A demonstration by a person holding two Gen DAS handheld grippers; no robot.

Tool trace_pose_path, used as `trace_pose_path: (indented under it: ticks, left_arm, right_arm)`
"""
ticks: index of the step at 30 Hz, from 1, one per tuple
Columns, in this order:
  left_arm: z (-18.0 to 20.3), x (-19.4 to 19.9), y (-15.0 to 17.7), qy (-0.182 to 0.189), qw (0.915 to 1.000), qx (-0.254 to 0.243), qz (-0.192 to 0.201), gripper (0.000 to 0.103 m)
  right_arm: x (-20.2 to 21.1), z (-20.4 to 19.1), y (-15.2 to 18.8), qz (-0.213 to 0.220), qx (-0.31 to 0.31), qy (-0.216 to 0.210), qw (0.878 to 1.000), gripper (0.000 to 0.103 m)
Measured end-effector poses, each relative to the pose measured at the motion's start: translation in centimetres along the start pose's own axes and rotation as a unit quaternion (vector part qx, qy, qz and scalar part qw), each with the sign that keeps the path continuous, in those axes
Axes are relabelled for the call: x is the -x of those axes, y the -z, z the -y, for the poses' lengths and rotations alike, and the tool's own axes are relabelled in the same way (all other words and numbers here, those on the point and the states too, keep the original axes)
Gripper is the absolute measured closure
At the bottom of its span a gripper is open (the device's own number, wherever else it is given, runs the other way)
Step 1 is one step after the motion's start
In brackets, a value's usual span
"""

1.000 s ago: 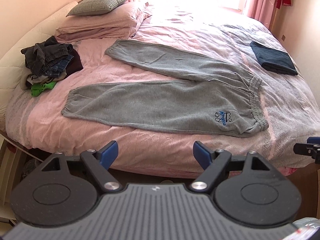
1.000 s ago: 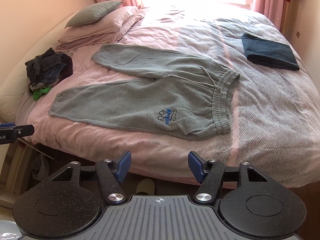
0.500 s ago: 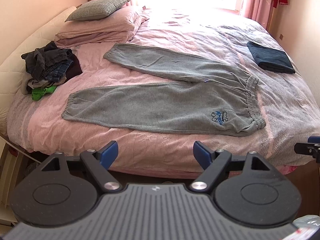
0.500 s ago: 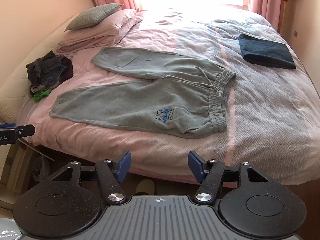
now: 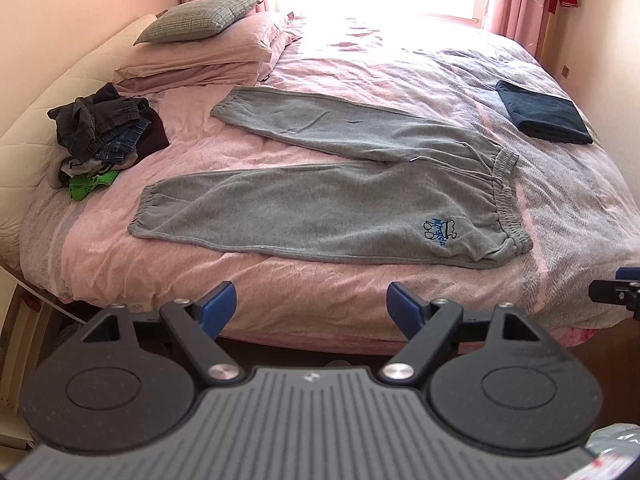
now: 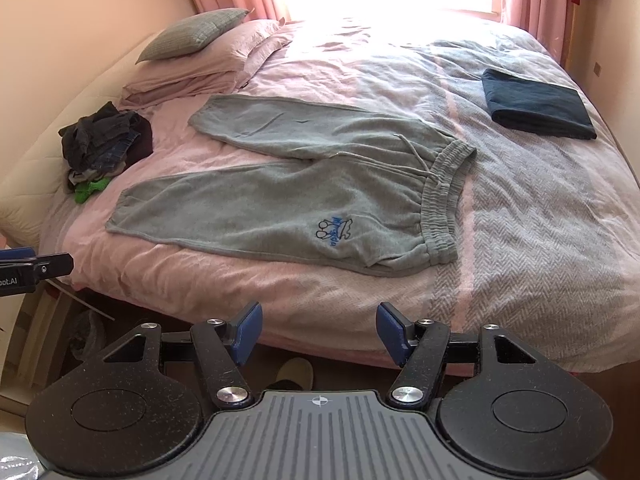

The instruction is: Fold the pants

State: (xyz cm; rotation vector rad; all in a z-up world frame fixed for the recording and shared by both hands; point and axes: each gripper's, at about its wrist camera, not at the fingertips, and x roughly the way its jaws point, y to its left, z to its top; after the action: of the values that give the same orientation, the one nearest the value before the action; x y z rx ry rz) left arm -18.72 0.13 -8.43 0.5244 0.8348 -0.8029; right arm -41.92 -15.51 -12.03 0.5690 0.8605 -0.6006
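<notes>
Grey sweatpants (image 5: 320, 208) (image 6: 280, 204) lie spread flat on the bed, legs apart and pointing left, waistband to the right, a blue embroidered logo (image 5: 439, 231) (image 6: 334, 230) near the hip. My left gripper (image 5: 311, 307) hangs open below the bed's near edge, well short of the pants. My right gripper (image 6: 319, 330) is also open and empty, off the near edge of the bed. Each gripper shows at the edge of the other's view.
The pink and grey bedcover (image 5: 560, 208) (image 6: 540, 220) spreads around the pants. A heap of dark clothes (image 5: 102, 132) (image 6: 104, 140) lies at the left, a folded navy garment (image 5: 544, 114) (image 6: 536, 104) at the far right, pillows (image 5: 200, 40) at the head. A slipper (image 6: 294, 374) sits on the floor.
Both cameras have drawn back and tilted slightly, so the bed and pants sit a little farther off in view. The pants have not moved; both grippers stay open.
</notes>
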Motion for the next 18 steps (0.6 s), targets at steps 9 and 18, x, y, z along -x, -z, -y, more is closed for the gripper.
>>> trace_pose_path:
  ticks: [9,18]
  left_arm:
    - [-0.31,0.35,0.24,-0.004,1.0000,0.003,0.000,0.023]
    - [-0.64,0.39,0.36,-0.007,0.9999,0.009,0.000,0.023]
  right_arm:
    - [-0.26,-0.28,-0.09,-0.003,0.006,-0.007,1.000,0.043]
    - [-0.57,-0.71,-0.29,-0.004,0.015,-0.010,1.000,0.043]
